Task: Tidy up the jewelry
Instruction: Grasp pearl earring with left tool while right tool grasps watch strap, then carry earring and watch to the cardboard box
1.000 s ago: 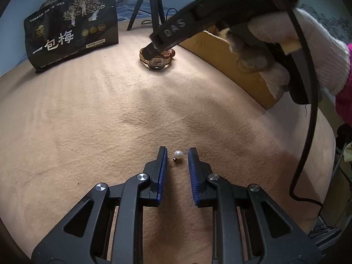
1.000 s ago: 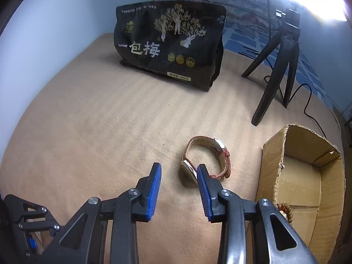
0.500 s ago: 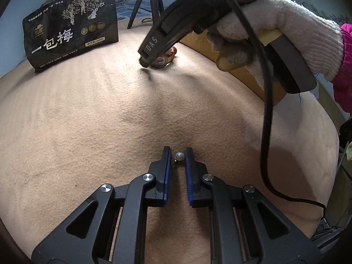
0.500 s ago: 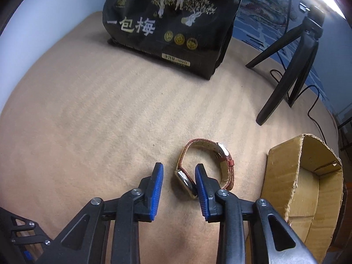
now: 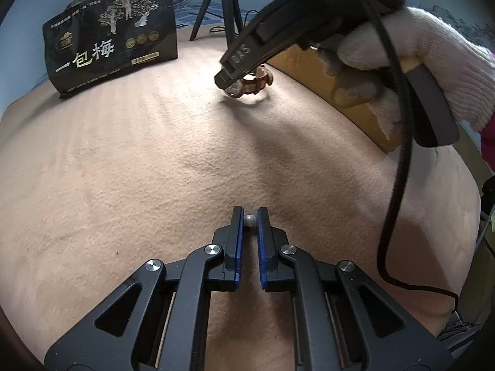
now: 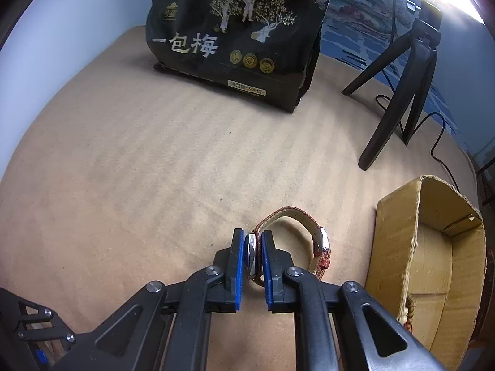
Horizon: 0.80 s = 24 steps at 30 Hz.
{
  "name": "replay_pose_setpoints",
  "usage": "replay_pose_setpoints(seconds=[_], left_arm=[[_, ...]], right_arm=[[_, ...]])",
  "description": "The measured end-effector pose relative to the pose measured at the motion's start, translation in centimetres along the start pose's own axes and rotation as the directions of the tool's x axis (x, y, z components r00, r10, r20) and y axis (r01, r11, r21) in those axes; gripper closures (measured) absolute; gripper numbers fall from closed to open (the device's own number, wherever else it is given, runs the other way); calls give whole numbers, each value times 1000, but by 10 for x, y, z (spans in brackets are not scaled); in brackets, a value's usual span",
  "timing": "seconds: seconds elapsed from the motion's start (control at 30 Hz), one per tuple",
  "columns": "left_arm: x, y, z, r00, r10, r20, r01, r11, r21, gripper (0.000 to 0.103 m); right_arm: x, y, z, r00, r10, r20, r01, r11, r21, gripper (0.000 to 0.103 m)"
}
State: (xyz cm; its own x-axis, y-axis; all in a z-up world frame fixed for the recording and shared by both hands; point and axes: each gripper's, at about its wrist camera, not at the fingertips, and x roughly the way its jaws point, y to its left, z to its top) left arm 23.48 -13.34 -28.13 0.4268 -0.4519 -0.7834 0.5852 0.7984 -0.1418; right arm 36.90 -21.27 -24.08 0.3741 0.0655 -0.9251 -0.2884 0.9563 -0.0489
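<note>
Watch (image 6: 252,255) case clamped in right hand-held gripper (image 6: 251,241); left hand-held gripper (image 5: 250,218) nearly closed, pinching pearl earring (image 5: 250,220).

open beige cloth (image 6: 139,170) left; cardboard box (image 6: 399,247), tripod (image 6: 399,117) block right, black bag (image 6: 241,37) behind.

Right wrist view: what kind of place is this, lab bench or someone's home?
Probably a home room set up for recording, not a lab. A tan blanket covers the surface, a black snack bag stands on it, and a camera tripod stands beside a plain cardboard box.
</note>
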Motion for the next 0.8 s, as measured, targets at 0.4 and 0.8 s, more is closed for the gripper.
replay_pose_setpoints(seconds=[0.4, 0.8], left_arm=[[-22, 6, 0, 999, 41, 36, -40, 998, -38, 96], [-62, -6, 15, 995, 60, 86, -56, 997, -56, 96]], right_arm=[[-31, 3, -8, 997, 36, 63, -37, 999, 25, 94], [-89, -5, -28, 985, 55, 164, -65, 997, 53, 94]])
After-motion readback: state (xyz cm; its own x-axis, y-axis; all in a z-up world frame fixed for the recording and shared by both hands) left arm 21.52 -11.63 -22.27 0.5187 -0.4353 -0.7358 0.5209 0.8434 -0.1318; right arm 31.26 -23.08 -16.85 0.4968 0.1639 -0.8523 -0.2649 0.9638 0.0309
